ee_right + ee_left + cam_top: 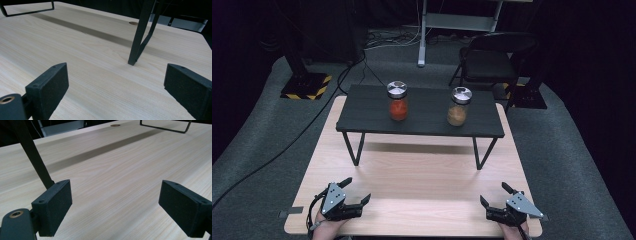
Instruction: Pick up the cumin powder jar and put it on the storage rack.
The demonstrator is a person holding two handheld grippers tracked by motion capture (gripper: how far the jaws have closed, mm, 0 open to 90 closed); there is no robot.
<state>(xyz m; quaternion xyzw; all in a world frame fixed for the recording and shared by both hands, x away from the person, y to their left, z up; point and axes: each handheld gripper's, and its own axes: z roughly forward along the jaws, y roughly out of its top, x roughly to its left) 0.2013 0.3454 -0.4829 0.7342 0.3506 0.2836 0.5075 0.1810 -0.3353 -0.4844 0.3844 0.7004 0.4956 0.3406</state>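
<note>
**On the bench: two jars on the raised shelf, both tools spread and empty**

On the pale wooden bench stands a low black shelf on thin metal legs, set toward the 12 o'clock side of the high view. Two glass jars with shiny metal lids stand upright on it, well apart. The red-filled jar sits at about 11 o'clock from the bench's middle, and the brown-filled jar at about 1 o'clock.

The left tool rests at the bench's 7 o'clock corner, held by a hand coming in from the bottom edge. Its jaws are spread wide with nothing between them. In the left gripper view, the black pads frame bare wood grain, and one slanted shelf leg meets the bench just beside the left-hand pad.

The right tool rests at the 5 o'clock corner, also hand-held, with a grey three-cornered plate on top. Its jaws are likewise spread and hold nothing. In the right gripper view, a forked shelf leg lands on the wood between the two pads and farther off.

Beyond the bench, at 1 o'clock, a dark folding chair stands on the grey floor covering, and a black cable trails across the floor at 10 o'clock.
</note>
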